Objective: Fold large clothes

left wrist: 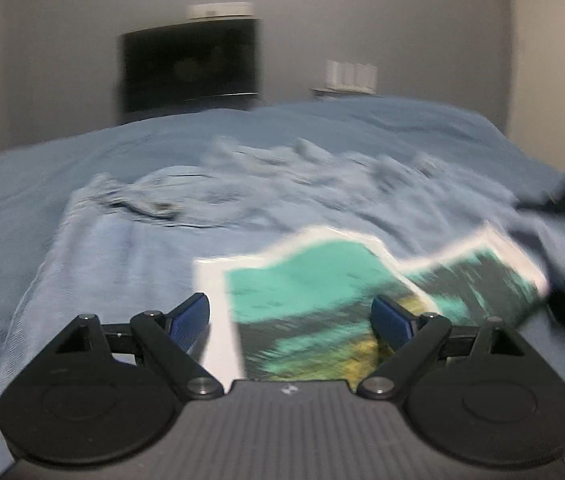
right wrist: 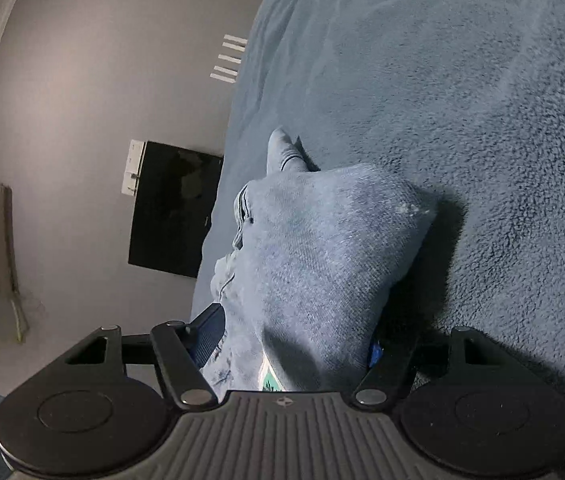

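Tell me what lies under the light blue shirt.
The blue blanket shows around the light blue shirt, spread on it. What lies beneath the blanket is covered.

I see the bed [left wrist: 322, 128] under a fuzzy blue blanket [right wrist: 482, 120], filling the middle of the left wrist view and the right of the other. On it lies a light blue sweatshirt [left wrist: 122, 248], rumpled, its teal print [left wrist: 306, 292] lower centre.
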The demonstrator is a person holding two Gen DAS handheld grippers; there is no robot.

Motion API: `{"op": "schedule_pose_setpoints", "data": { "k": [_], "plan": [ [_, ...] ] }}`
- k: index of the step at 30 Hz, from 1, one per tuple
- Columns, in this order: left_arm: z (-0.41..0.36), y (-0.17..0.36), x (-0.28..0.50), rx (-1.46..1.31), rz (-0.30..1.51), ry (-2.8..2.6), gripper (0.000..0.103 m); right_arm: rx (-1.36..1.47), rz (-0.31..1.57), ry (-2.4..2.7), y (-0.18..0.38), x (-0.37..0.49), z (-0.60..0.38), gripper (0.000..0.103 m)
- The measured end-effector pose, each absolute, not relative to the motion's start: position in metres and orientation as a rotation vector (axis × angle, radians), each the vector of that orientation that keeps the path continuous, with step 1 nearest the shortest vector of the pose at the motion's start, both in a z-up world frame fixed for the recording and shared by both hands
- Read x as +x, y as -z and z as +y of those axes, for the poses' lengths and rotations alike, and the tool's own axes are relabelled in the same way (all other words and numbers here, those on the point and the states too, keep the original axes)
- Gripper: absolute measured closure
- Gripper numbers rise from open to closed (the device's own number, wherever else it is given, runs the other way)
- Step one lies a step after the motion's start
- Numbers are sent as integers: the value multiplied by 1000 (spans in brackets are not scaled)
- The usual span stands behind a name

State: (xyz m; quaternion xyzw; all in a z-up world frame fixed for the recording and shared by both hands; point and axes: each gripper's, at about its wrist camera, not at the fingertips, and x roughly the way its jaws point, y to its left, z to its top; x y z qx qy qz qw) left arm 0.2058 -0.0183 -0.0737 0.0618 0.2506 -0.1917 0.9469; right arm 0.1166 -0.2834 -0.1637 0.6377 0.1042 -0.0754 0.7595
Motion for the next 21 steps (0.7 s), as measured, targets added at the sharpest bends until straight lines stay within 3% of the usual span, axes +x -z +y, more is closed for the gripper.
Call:
{"op": "schedule_pose_setpoints", "data": {
  "k": [7, 21],
  "plan": [
    [-20, 91, 226, 107, 618, 385, 11, 1376, 226, 184, 170, 131, -277, 32],
    [-32, 73, 206, 82, 494, 425, 13, 1375, 220, 184, 176, 123, -276, 32]
  ]
}}
